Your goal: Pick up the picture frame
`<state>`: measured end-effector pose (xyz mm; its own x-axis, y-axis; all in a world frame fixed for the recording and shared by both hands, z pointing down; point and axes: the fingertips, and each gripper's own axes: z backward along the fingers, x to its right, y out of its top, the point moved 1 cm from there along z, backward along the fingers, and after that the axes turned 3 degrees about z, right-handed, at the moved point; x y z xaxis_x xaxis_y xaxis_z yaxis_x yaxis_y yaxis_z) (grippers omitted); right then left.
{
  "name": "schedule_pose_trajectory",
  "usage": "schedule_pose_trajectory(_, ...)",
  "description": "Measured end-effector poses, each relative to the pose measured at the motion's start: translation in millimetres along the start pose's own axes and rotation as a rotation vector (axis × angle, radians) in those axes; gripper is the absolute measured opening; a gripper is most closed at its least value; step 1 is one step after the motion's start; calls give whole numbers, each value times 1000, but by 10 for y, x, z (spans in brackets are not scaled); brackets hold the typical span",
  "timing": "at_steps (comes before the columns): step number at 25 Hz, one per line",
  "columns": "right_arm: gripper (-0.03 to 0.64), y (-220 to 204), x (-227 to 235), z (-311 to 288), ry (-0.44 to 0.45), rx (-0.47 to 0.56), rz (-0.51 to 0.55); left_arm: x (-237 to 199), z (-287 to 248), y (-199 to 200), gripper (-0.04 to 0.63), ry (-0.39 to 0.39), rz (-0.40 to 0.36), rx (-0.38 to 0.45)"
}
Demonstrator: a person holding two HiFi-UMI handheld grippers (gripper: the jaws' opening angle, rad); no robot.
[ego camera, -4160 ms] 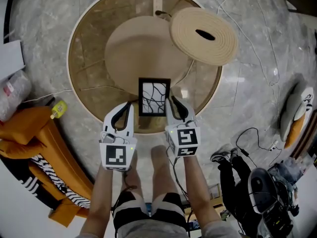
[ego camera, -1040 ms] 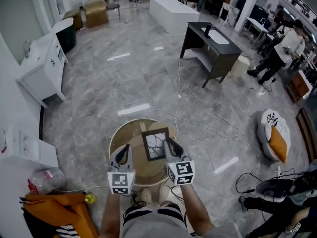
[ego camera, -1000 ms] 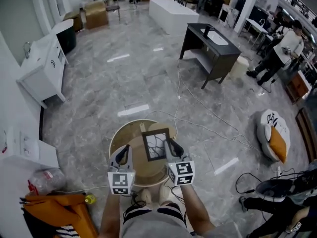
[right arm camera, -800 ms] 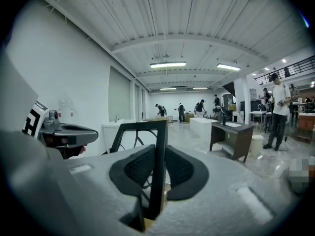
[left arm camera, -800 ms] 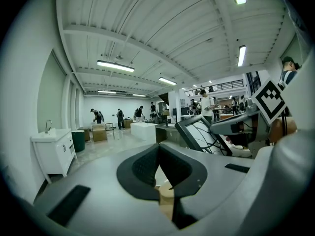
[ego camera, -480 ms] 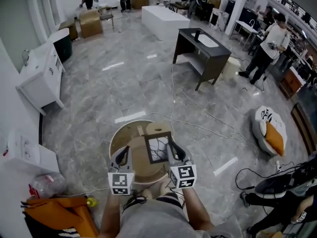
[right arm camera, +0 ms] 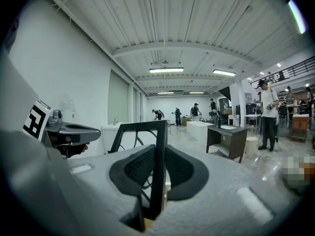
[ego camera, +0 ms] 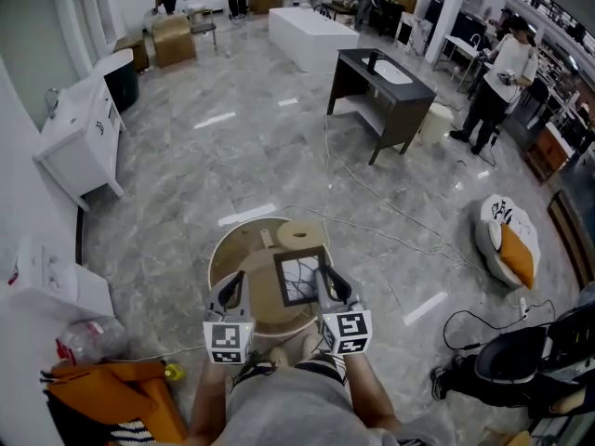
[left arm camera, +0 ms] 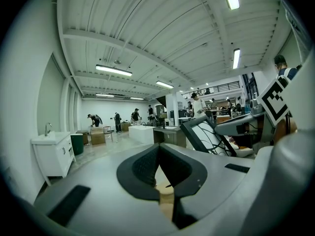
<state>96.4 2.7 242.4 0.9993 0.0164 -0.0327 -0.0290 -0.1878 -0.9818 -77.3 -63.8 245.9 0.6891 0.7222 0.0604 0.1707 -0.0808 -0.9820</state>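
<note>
Black picture frame [ego camera: 299,280] pinched edgewise in right tool [ego camera: 323,275], left tool [ego camera: 232,283] closed, empty, over round wooden table [ego camera: 234,249].

Picture frame [right arm camera: 140,125] lower edge hidden

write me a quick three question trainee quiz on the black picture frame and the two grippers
1. True or false: the left gripper is shut on nothing.
2. Which edge of the black rectangular picture frame does the right gripper clamp, as the head view shows it? A left B right C top
3. Fill in: the frame is held over a ___ wooden table.
Key: 1 true; 2 B; 3 round.
</note>
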Motion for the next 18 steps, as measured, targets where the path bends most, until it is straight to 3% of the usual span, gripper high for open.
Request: schedule_pose_trajectory(18, 66, 42, -89, 77, -1, 5, 2, 7, 115, -38, 17, -6, 11, -12)
